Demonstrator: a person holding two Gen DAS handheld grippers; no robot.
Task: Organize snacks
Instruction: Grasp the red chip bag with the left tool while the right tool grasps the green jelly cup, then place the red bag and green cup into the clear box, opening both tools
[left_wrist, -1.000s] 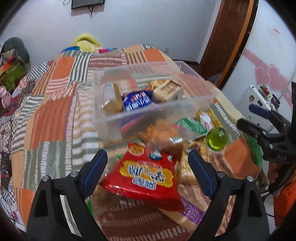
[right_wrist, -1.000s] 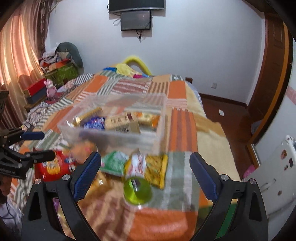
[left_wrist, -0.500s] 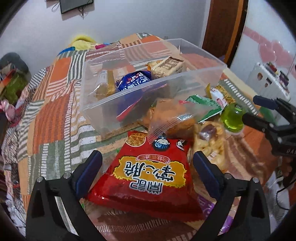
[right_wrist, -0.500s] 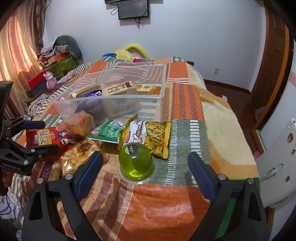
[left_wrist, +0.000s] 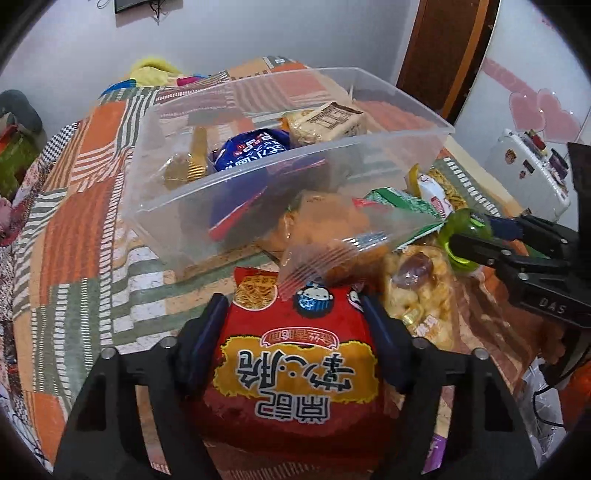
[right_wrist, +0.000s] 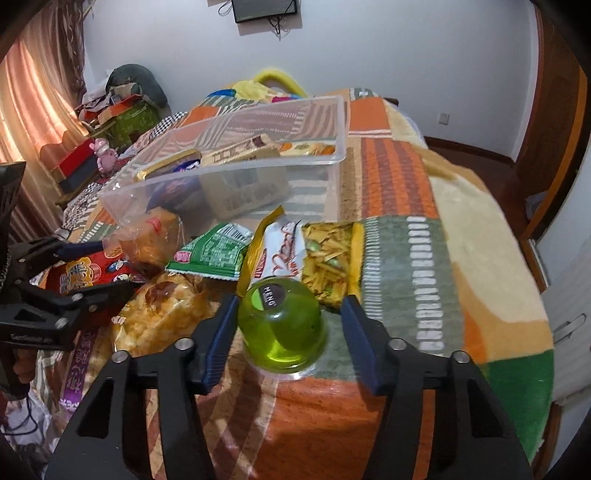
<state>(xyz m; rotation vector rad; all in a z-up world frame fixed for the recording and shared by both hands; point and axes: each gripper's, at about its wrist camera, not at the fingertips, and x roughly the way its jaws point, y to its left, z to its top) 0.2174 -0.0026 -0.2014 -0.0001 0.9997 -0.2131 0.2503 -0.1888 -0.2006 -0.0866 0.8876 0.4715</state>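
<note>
Before the clear bin (left_wrist: 258, 206), left tongs (left_wrist: 295, 317) have just closed onto the red bag (left_wrist: 295, 369), while right tongs (right_wrist: 288, 325) have been closing, straddling the green cup (right_wrist: 282, 332) with gaps.

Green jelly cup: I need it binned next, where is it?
The green jelly cup sits on the blanket between the right claw fingers, before the white wrapper.

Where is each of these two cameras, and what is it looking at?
Left wrist: on the left gripper, looking down its jaws, which have been closing around a red bag.
Right wrist: on the right gripper, jaws closing around a green cup.
Shared: the clear bin, both snacks, and each view shows the other gripper.
</note>
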